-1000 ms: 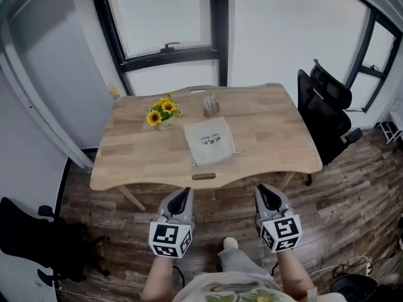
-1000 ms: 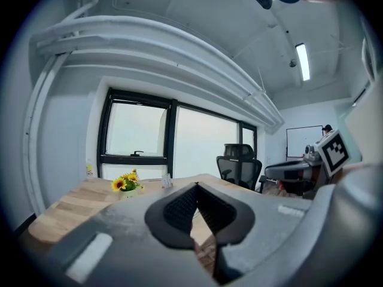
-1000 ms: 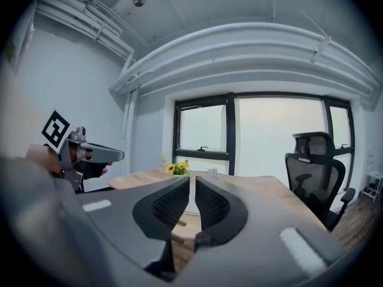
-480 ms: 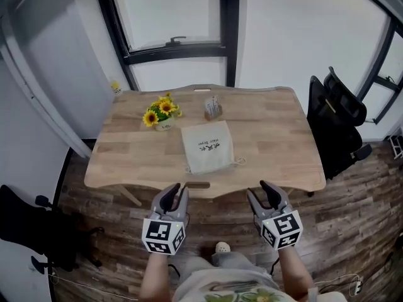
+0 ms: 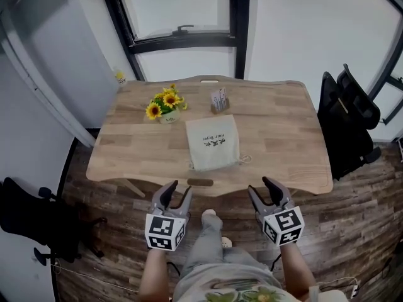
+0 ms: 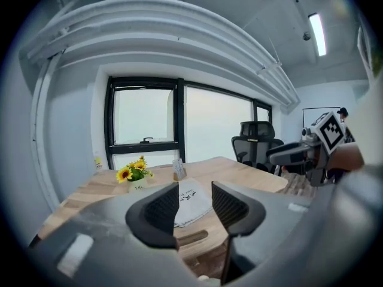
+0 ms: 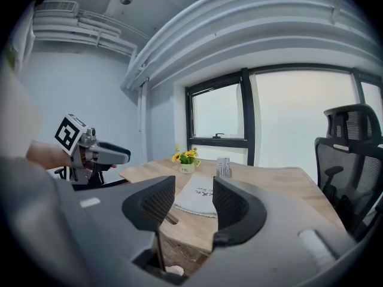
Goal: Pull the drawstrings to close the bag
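Both tools are held out level with each other short of the table's near edge, over the wood-plank floor (image 5: 352,219). The left gripper (image 5: 179,189) has its jaws standing apart, having just been opening, and its own view shows nothing between the ribbed pads (image 6: 164,204); only the distant table top shows through the gap. The right gripper (image 5: 263,189) is likewise spread, its jaws just opened as well, with no thing between them. Neither tool touches anything, and both are well apart from the bag (image 5: 214,142). That pale cloth bag lies flat near the middle of the wooden table (image 5: 283,131), dark print on its upper face and its gathered end turned toward the near edge. One of the drawstrings (image 5: 243,160) curls in a small loop on the wood at the bag's near right corner; a shorter bit shows at the near left corner. A slot handle (image 5: 200,182) is cut into the table's near edge, just nearer than the bag. Far left of the bag stands a small pot of sunflowers (image 5: 165,102), and far of it a little holder (image 5: 219,99) with cards. To the right of the table stands a black office chair (image 5: 349,124), and beyond the table is a dark-framed window (image 5: 182,5).
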The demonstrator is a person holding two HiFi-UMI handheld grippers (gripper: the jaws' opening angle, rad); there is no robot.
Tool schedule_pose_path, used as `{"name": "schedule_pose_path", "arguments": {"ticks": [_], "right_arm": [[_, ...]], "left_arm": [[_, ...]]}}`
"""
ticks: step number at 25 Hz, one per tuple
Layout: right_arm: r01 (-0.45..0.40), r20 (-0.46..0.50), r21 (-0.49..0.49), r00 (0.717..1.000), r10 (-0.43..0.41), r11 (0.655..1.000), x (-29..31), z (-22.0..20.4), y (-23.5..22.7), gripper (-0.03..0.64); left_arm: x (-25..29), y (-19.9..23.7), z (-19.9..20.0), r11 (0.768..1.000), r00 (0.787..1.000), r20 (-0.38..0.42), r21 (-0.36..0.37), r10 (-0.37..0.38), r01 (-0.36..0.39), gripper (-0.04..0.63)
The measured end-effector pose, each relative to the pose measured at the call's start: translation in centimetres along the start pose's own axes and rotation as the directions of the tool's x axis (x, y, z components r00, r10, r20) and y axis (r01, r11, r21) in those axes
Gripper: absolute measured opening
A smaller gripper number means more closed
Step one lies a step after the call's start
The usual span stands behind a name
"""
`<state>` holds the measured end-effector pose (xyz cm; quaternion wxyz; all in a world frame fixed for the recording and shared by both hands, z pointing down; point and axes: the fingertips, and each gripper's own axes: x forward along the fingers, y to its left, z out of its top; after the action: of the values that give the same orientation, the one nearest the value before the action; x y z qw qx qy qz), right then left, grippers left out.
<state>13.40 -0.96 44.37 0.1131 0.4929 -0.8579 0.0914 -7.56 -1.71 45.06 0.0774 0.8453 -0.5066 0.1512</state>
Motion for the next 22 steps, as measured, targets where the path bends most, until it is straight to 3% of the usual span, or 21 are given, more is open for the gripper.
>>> {"name": "schedule_pose_path", "arguments": {"ticks": [13,22], "right_arm": [[-0.056,-0.144,-0.031,0.988,0.051,0.998,6.9,-1.8,-3.3,0.190],[-0.099,-0.180,-0.012,0.979,0.095,0.995,10.6,-2.6,-4.8,0.209]], "left_arm": [[6.2,2.8,-1.7,0.997,0.991,-0.106,0.014,-0.075,0.077,0.186],[9.6,4.6,-2.9,0.989,0.973,-0.186,0.035,-0.137,0.146,0.187]]}}
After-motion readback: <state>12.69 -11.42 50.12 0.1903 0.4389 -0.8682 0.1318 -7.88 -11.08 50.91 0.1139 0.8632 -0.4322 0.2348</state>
